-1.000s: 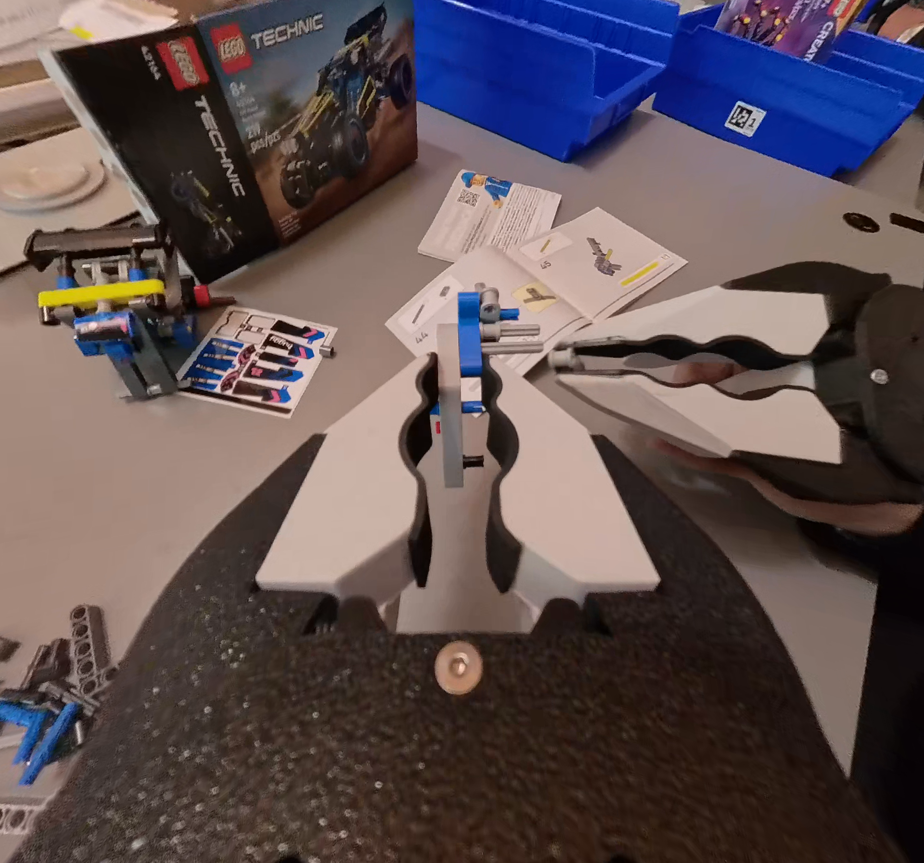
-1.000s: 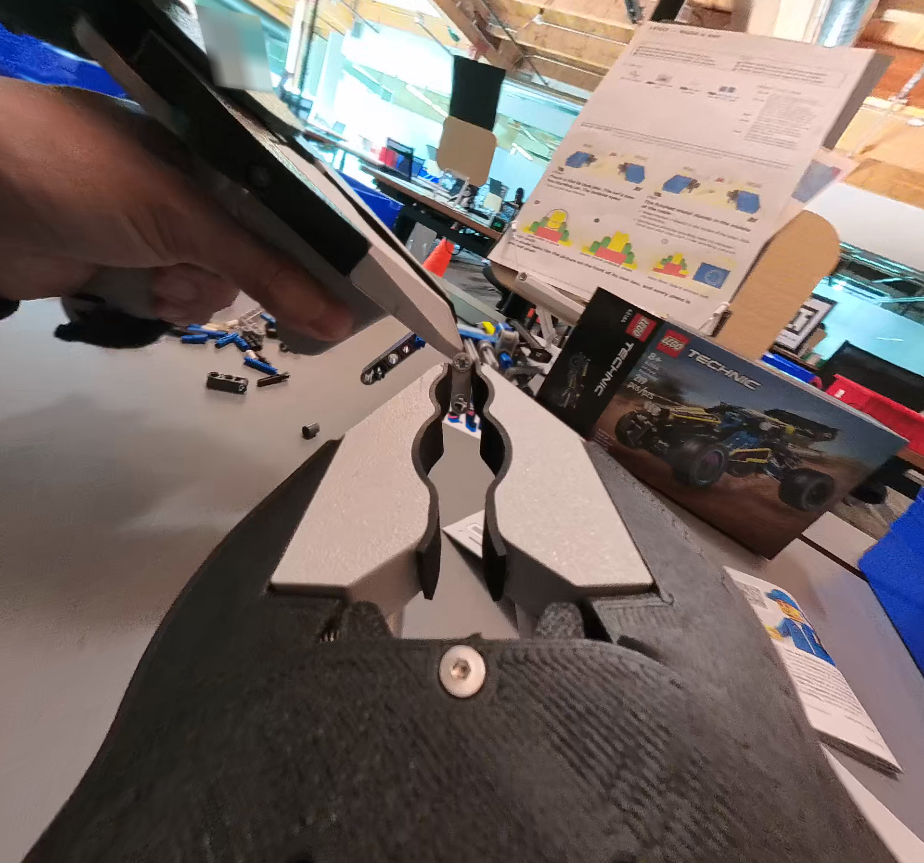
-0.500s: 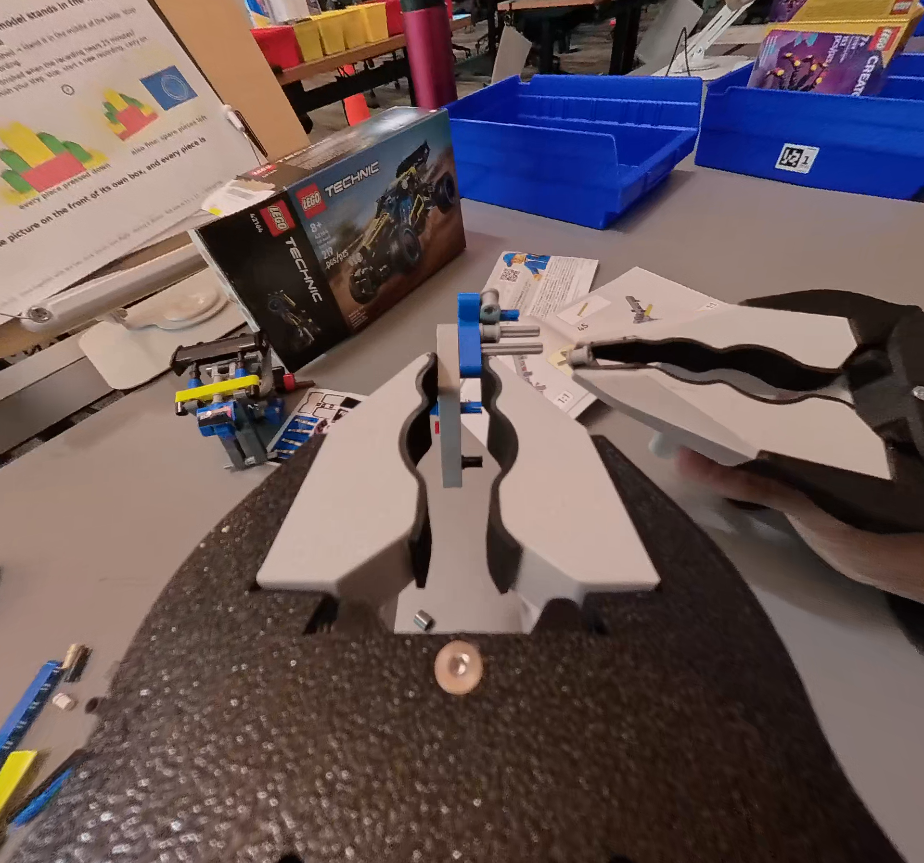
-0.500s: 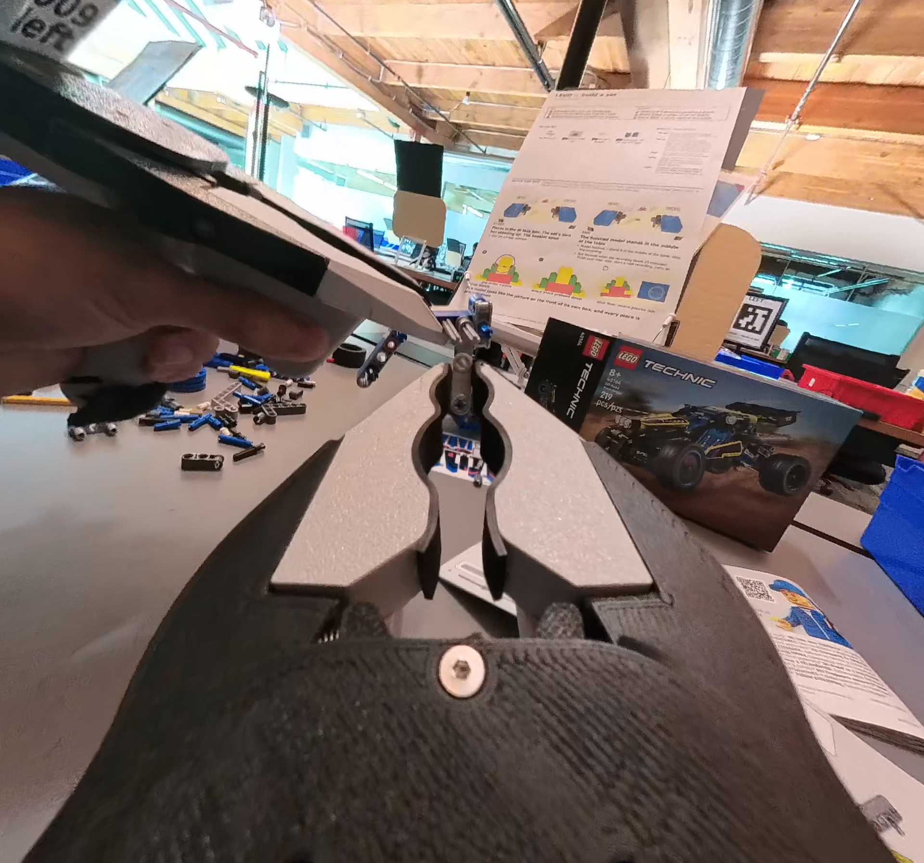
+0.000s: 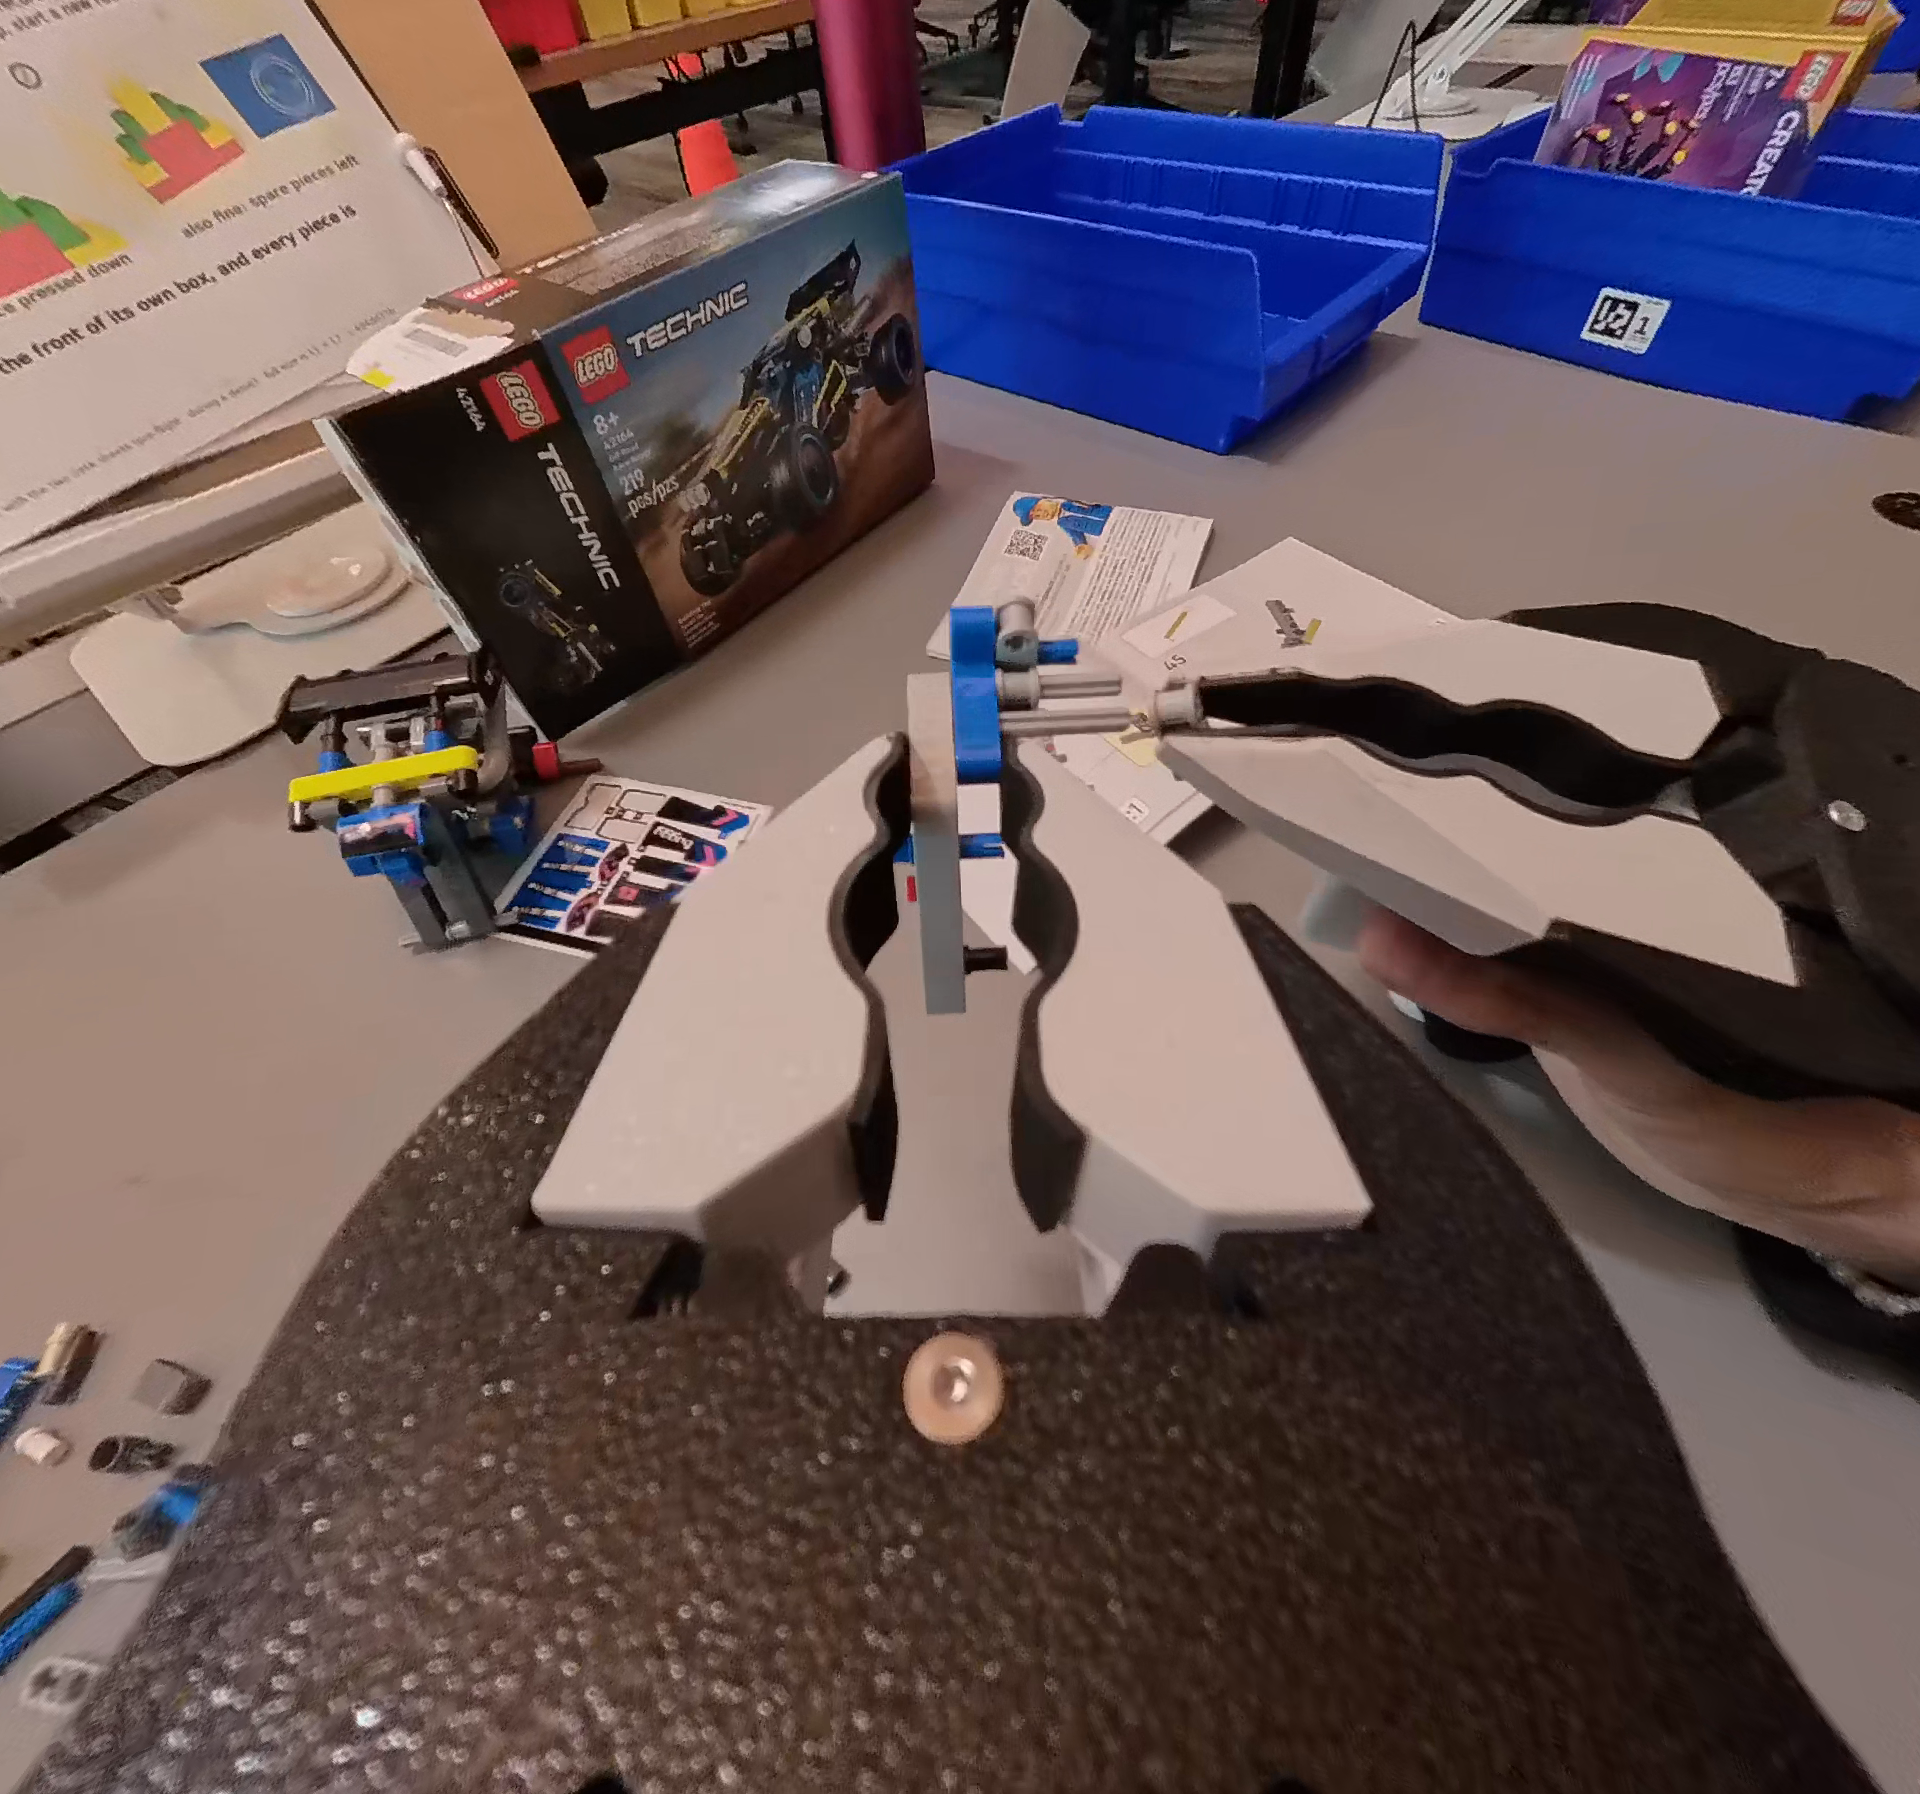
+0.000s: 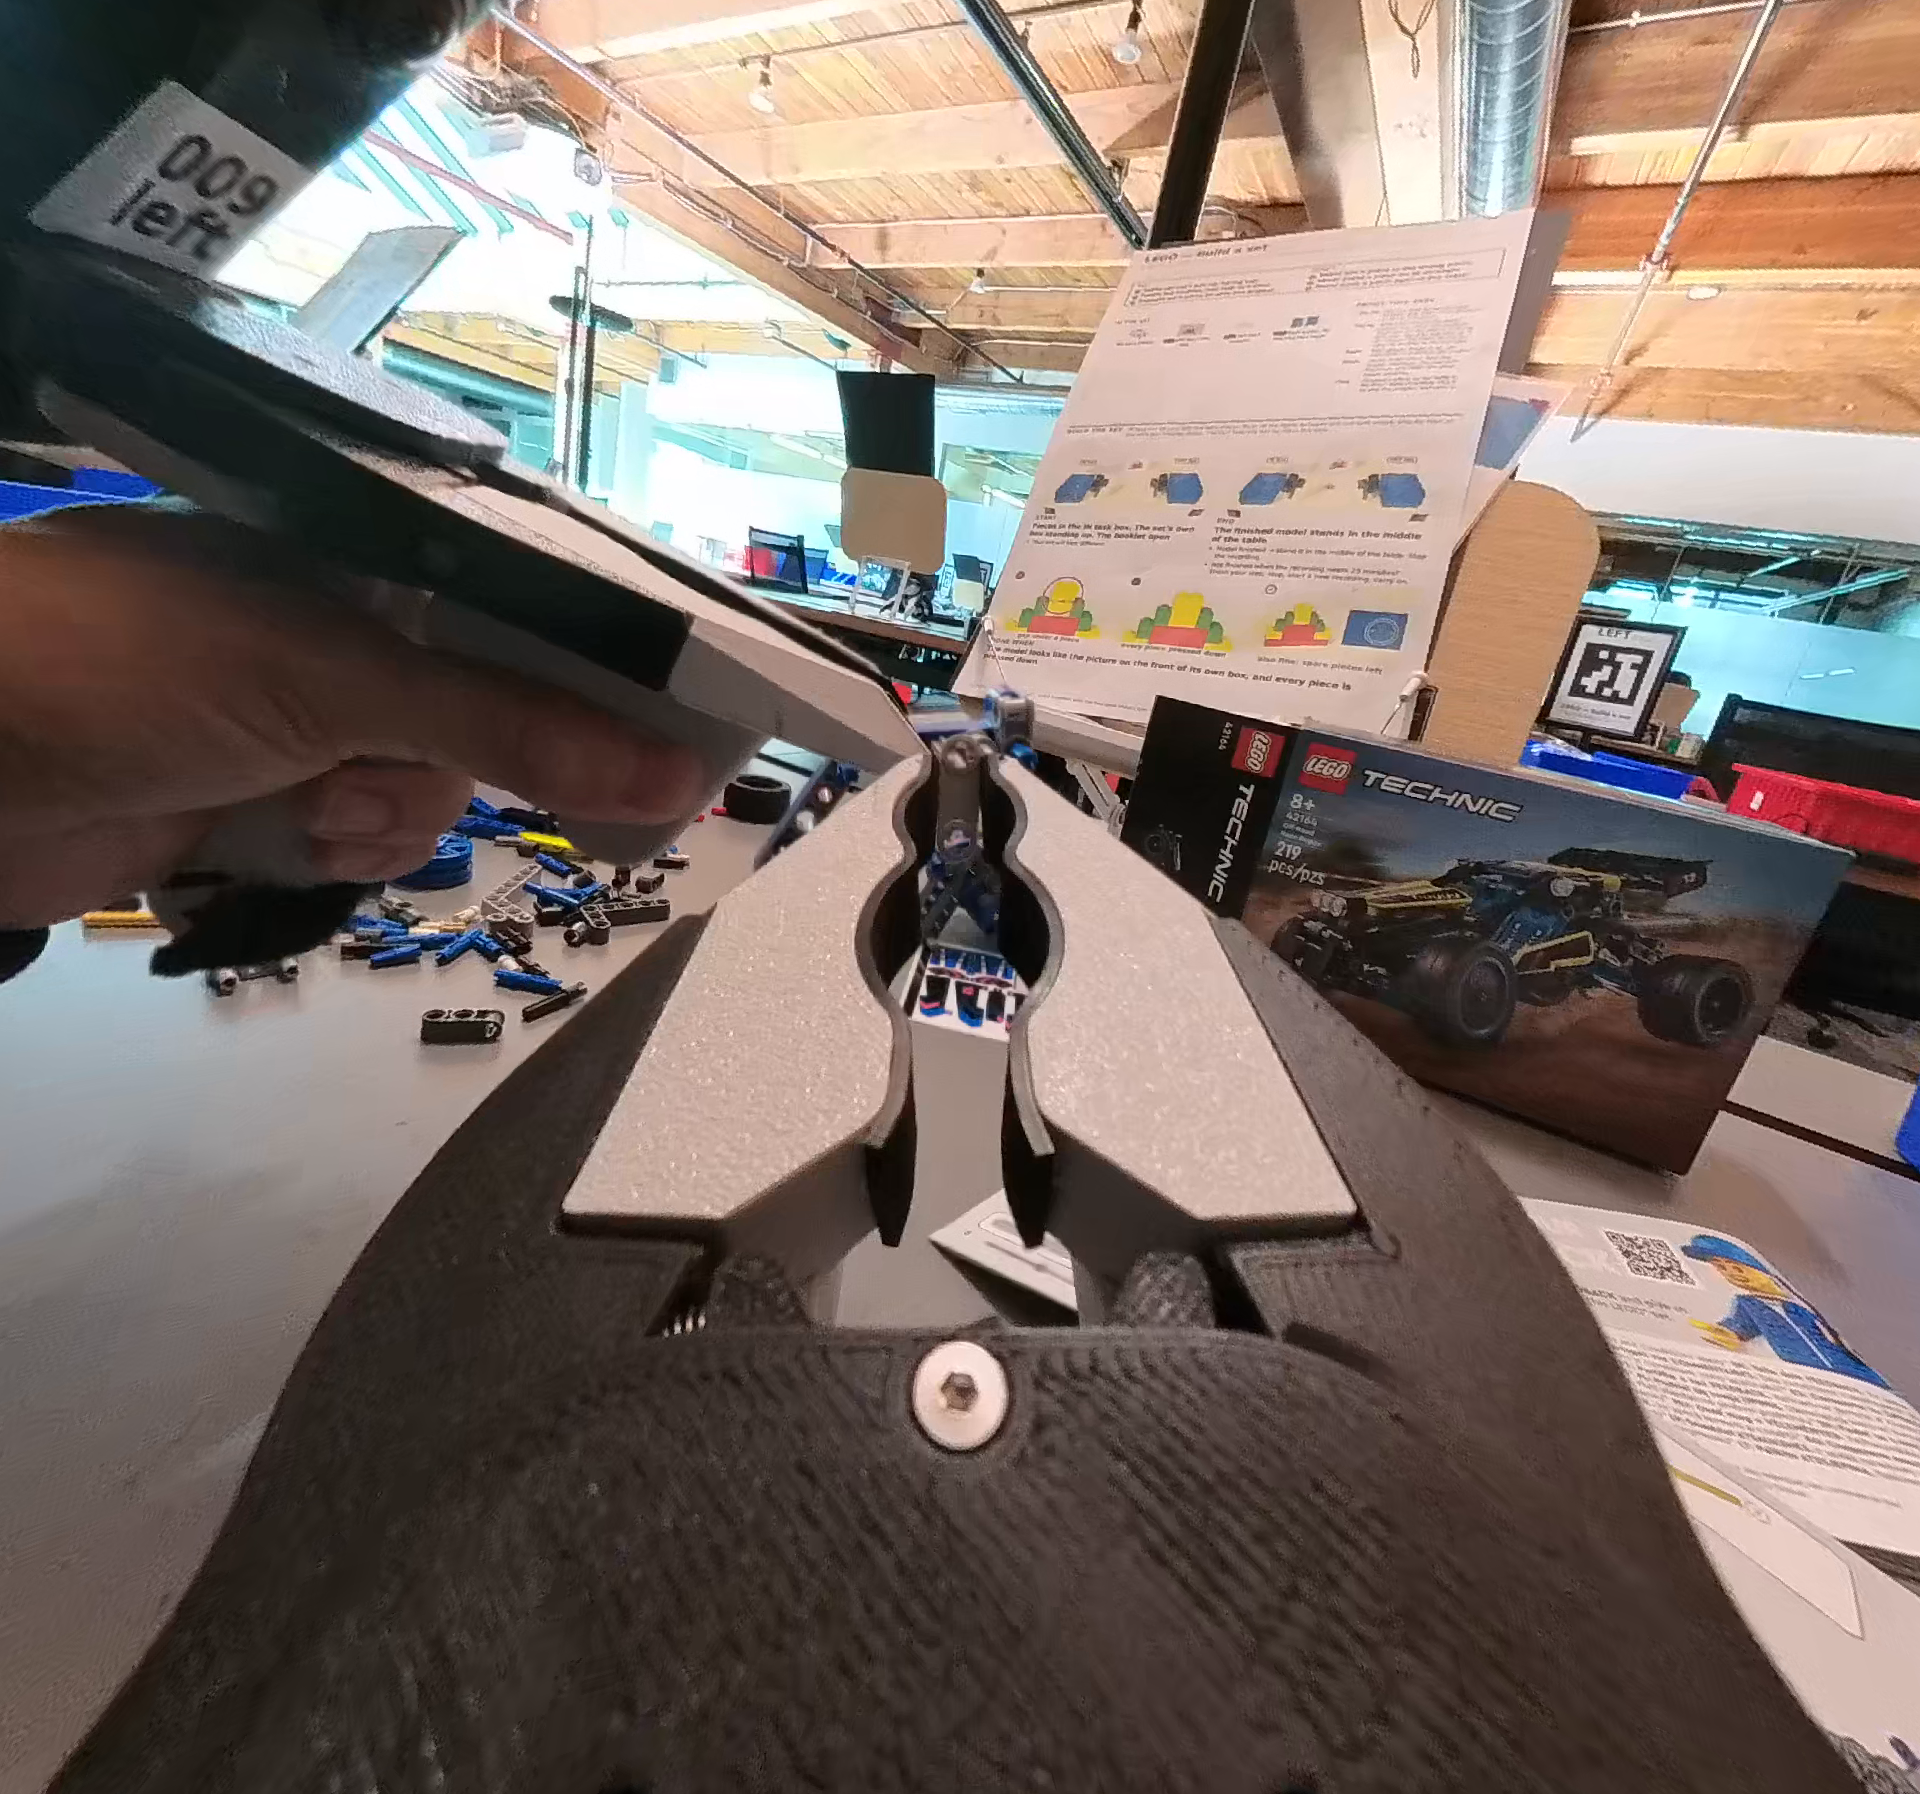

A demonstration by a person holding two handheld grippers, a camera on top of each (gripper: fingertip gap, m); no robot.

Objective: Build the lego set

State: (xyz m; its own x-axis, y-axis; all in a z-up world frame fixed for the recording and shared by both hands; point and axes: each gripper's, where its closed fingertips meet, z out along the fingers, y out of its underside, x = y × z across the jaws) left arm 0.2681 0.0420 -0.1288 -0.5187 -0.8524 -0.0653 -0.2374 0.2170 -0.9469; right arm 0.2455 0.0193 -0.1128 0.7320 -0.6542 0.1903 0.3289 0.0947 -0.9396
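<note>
My left gripper (image 5: pixel 951 757) is shut on a grey beam assembly (image 5: pixel 940 871) that stands upright, with a blue piece (image 5: pixel 975 695) on top and grey axles (image 5: pixel 1060 700) sticking out to the right. My right gripper (image 5: pixel 1184 716) comes in from the right, shut on a small grey connector (image 5: pixel 1174 703) that meets the axle ends. In the right wrist view the right gripper (image 6: pixel 961 768) holds the grey connector (image 6: pixel 956 814) upright, and the left gripper's tip (image 6: pixel 894 736) sits just above-left of it. Both are held above the table.
A partly built blue, yellow and grey model (image 5: pixel 416 809) stands at the left beside a sticker sheet (image 5: pixel 623 861). The set's box (image 5: pixel 675 456) is behind it, open booklets (image 5: pixel 1101 549) lie mid-table, and blue bins (image 5: pixel 1143 269) stand at the back. Loose parts (image 6: pixel 499 923) are scattered on the left. My two grippers' fingertips are within a few centimetres of each other.
Both grippers have lifted and tilted upward, so more of the room shows. The connector in the right gripper has stayed at the axle ends of the left gripper's assembly. Both stay shut.
</note>
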